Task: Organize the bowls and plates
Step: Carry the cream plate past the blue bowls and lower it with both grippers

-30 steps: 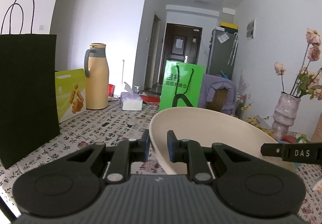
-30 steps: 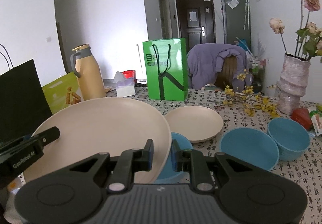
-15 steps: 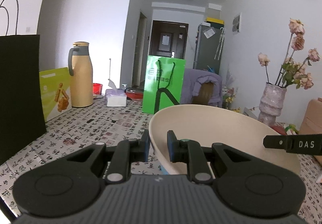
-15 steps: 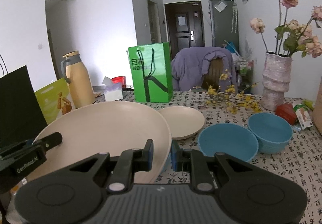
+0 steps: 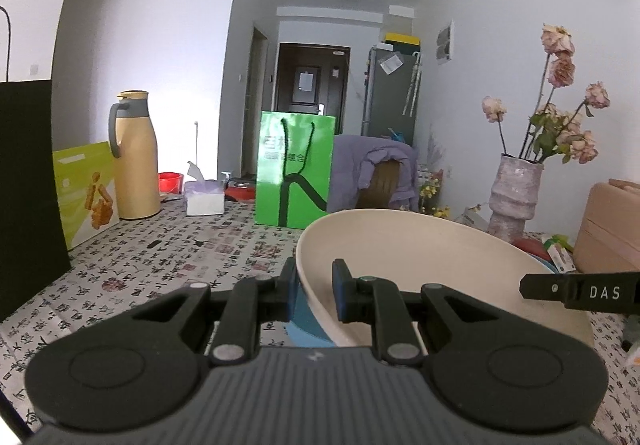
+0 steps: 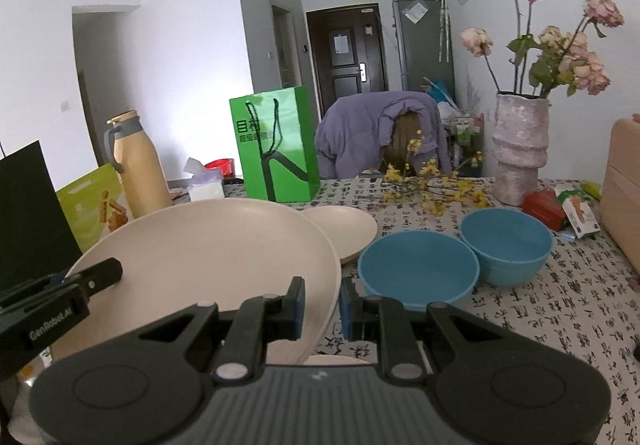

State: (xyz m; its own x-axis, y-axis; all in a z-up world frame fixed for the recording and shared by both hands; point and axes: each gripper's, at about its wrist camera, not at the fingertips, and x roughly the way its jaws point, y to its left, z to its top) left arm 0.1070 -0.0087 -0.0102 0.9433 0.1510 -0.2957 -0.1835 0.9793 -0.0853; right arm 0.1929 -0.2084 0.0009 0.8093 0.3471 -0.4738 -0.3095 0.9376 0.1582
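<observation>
Right wrist view puts your right gripper (image 6: 322,305) nipped onto the near rim of the large cream plate (image 6: 208,249), held off the table (image 6: 560,309); your left gripper (image 5: 314,293) pinches the same plate's opposite rim; just beyond the plate sit a smaller cream plate (image 6: 344,227) and two blue bowls (image 6: 418,271), touching; farther behind it stands the green bag (image 6: 276,145).
</observation>
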